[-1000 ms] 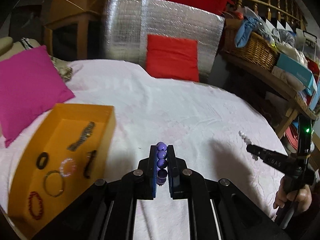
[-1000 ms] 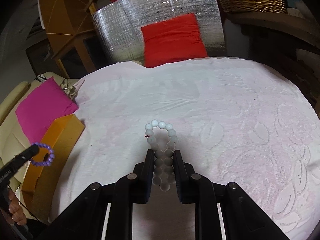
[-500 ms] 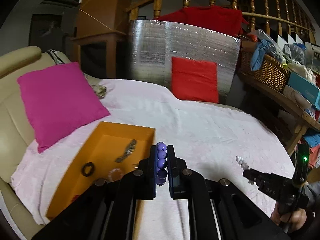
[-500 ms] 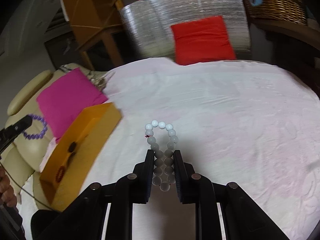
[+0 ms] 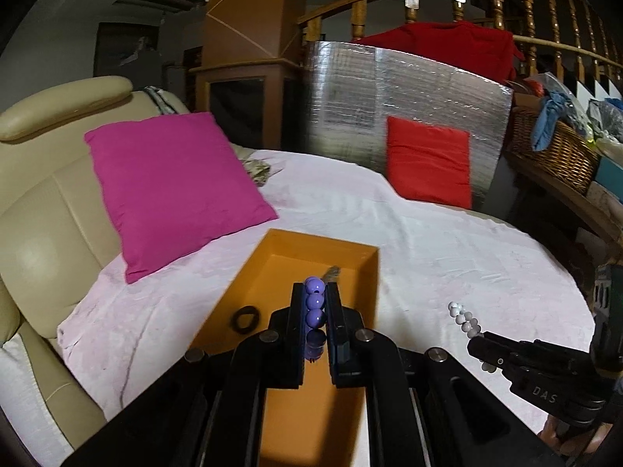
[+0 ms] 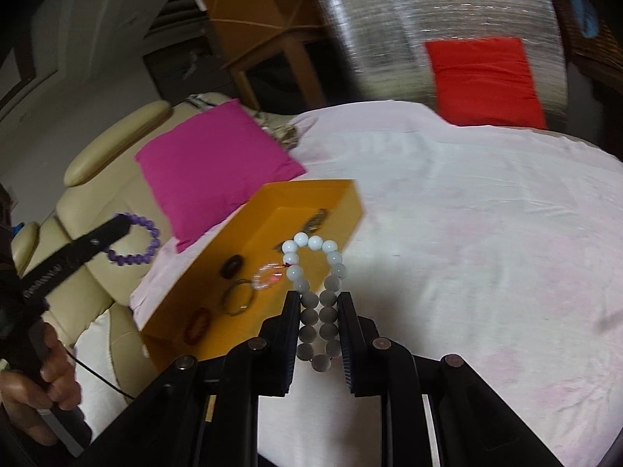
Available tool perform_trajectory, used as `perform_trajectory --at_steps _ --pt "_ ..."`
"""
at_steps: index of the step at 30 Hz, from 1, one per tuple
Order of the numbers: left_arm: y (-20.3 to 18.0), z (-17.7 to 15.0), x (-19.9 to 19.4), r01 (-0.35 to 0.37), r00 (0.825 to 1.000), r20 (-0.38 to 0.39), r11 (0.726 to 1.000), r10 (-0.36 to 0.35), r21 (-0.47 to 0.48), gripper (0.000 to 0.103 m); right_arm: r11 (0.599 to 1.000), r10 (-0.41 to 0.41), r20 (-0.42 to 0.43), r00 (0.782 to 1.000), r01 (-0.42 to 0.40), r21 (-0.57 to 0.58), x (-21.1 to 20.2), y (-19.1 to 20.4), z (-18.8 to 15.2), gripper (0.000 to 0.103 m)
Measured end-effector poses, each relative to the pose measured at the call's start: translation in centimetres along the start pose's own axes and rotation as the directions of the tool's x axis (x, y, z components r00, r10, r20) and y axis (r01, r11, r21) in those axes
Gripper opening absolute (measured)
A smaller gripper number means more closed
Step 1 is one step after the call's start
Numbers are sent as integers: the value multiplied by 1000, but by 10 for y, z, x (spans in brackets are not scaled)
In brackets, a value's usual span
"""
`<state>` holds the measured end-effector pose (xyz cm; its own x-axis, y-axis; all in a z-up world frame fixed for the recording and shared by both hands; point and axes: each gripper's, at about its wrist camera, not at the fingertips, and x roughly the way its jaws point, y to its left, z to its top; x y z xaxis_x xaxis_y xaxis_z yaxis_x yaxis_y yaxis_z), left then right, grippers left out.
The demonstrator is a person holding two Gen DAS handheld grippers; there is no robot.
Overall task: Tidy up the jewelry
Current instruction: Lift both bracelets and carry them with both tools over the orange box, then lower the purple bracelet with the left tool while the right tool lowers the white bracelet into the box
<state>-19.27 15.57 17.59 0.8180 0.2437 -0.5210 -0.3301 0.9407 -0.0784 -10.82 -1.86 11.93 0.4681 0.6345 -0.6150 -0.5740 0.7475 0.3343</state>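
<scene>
Wide bed [image 5: 447, 241], spread with a pale pink embossed cover, filling most of both views. Cream leather headboard or sofa back [image 5: 43, 202] along its left edge. Silver quilted foil panel [image 5: 409, 93] upright at the far side, red cushion [image 5: 428, 161] leaning against it. Magenta cushion [image 5: 171, 183] propped against the cream leather, its lower corner near the box. Wicker basket [image 5: 557, 151] of clothes on a wooden shelf to the right.

Orange open box [image 5: 268, 264] on the cover, just in front of the magenta cushion. Inside, in the right wrist view: a black ring [image 6: 232, 265], a clear pink beaded bracelet [image 6: 266, 275], a thin metal bangle [image 6: 238, 297], a dark red beaded bracelet [image 6: 197, 323] and, at the far end, something metallic, perhaps a watch strap [image 6: 316, 221], too blurred to be sure.

Left gripper [image 5: 315, 299] pinched narrow on a purple bead bracelet [image 5: 314, 303], held edge-on over the box's near half; loop hanging free beyond the tips in the other view. Right gripper [image 6: 319, 303] clamped on a white bead bracelet [image 6: 313, 268], both strands squeezed between the pads, loop standing out past the tips over the box's right rim. A hand [image 6: 35, 385] wrapped round the left gripper's handle.
</scene>
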Motion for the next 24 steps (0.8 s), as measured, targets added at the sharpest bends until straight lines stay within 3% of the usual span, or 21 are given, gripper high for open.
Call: perform_trajectory --at_steps 11,24 --pt "41 -20 16 -49 998 -44 998 47 -33 9 997 68 -68 995 -70 -35 39 52 -5 21" --pt "56 -43 36 -54 993 -109 998 50 -38 9 996 62 -128 990 -70 -62 70 73 -9 21"
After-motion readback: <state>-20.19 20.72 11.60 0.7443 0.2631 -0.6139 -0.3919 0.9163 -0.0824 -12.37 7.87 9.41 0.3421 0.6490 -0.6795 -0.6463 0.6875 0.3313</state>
